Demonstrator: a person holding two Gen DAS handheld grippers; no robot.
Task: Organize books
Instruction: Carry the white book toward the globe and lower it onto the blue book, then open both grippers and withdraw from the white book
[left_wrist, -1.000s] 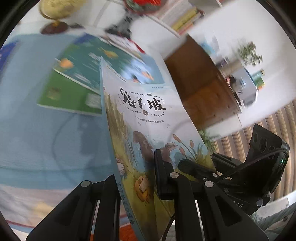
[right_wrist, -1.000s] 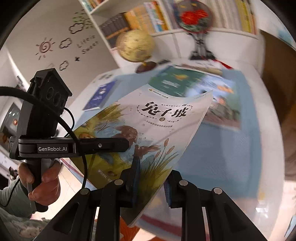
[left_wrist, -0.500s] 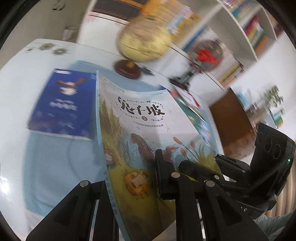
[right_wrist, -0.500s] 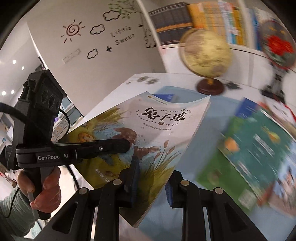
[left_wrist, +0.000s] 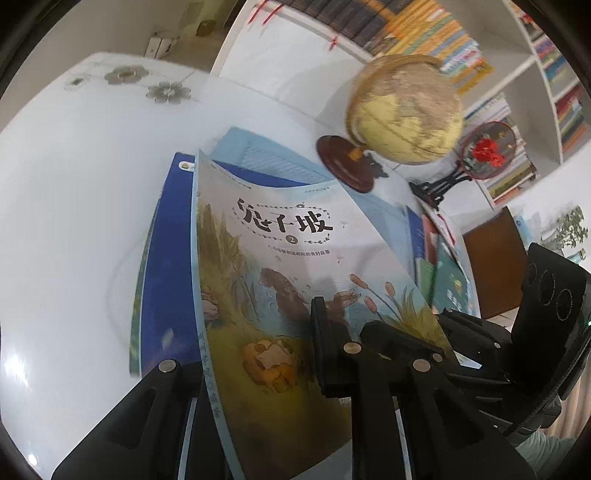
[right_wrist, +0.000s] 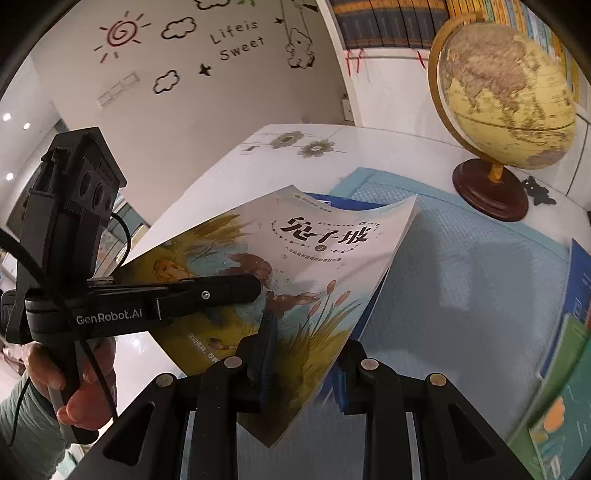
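Gripping: both tongs are clamped on one picture book (left_wrist: 280, 258), tilted above the tabletop (left_wrist: 74, 184).
Left tongs (left_wrist: 258, 332): pressed on the book's lower edge near the spine; the jaws have just been easing apart a little, and the book sits between them.
Right tongs (right_wrist: 303, 354): closed on the lower edge of the same book, nearer its open side.
Hand (right_wrist: 74, 387): wrapped round the left handle, seen only from the right wrist.
Under the held book: one dark blue book (left_wrist: 166, 277) lies flat, partly on a light blue mat (right_wrist: 461, 277); I cannot tell whether the two books touch.
Off to the right: green-covered books (right_wrist: 554, 406) lie on the mat, too blurred and cropped to count.
Further back: one globe (left_wrist: 406, 114) stands on a round wooden base at the mat's far edge, with one round fan ornament (left_wrist: 487, 151) with a red flower beside it.
Container: the bookshelf (left_wrist: 424, 33) behind the tabletop holds packed rows of upright books.
Left wrist only: the blue book's full length, the fan ornament, a brown cabinet (left_wrist: 491, 258) and a potted plant (left_wrist: 572, 229).
Right wrist only: wall decals (right_wrist: 236, 37) of a sun, clouds and lettering.
Count: two tongs, one held book.
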